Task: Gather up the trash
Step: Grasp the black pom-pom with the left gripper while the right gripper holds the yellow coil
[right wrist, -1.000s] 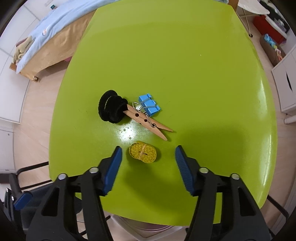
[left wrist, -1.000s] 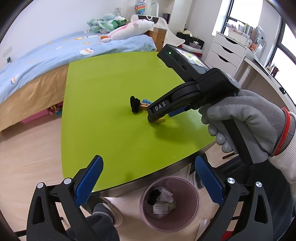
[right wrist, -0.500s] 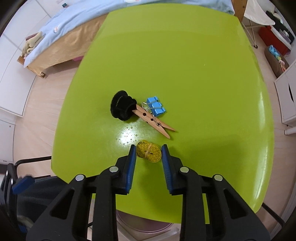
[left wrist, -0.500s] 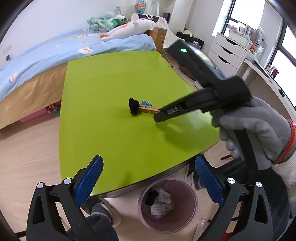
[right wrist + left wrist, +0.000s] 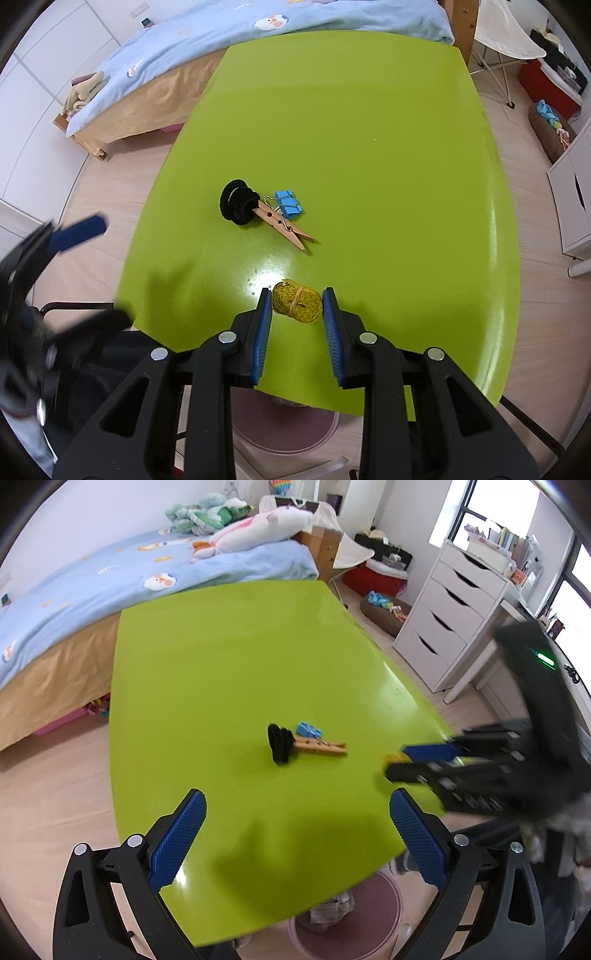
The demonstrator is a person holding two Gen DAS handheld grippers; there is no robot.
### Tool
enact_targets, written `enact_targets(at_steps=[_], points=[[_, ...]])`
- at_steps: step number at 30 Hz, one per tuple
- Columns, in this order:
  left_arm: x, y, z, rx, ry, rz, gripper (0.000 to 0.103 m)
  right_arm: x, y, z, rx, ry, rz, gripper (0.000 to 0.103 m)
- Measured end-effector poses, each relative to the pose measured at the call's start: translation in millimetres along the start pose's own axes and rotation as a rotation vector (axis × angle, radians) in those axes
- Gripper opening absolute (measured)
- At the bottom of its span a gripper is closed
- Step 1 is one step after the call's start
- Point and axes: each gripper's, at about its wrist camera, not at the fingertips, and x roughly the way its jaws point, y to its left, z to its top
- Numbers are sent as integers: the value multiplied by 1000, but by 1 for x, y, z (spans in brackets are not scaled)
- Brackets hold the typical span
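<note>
My right gripper [image 5: 296,302] is shut on a small yellow coiled bundle [image 5: 296,301] and holds it over the green table's near edge. In the left wrist view the right gripper [image 5: 397,762] is blurred at the right, with a bit of the yellow bundle [image 5: 392,757] at its tips. A black fuzzy ring [image 5: 238,206], a wooden clothespin [image 5: 286,230] and a blue binder clip [image 5: 288,204] lie together mid-table; they also show in the left wrist view: ring [image 5: 279,744], clothespin [image 5: 321,746], clip [image 5: 308,730]. My left gripper [image 5: 295,834] is open and empty above the table's near edge.
A pink trash bin [image 5: 351,919] with crumpled paper stands on the floor under the table's near edge, also in the right wrist view [image 5: 288,428]. A bed [image 5: 110,579] lies behind the table [image 5: 229,657]. White drawers [image 5: 454,605] stand at the right.
My right gripper has lifted the yellow bundle and drawn it back toward the table's near edge. My left gripper has moved forward over the table edge.
</note>
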Motion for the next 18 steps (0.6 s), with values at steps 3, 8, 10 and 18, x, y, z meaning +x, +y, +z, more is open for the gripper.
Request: enact_targets(at_steps=[3, 8, 10, 18], points=[[18, 8, 15, -17, 38, -13, 96, -6, -7, -6, 2, -4, 7, 28], [46, 15, 31, -31, 91, -14, 95, -9, -14, -7, 11, -9, 11, 28], [54, 16, 33, -31, 105, -3, 95, -9, -17, -7, 14, -11, 14, 28], [76, 20, 36, -57, 139, -17, 55, -7, -20, -8, 21, -16, 30, 28]])
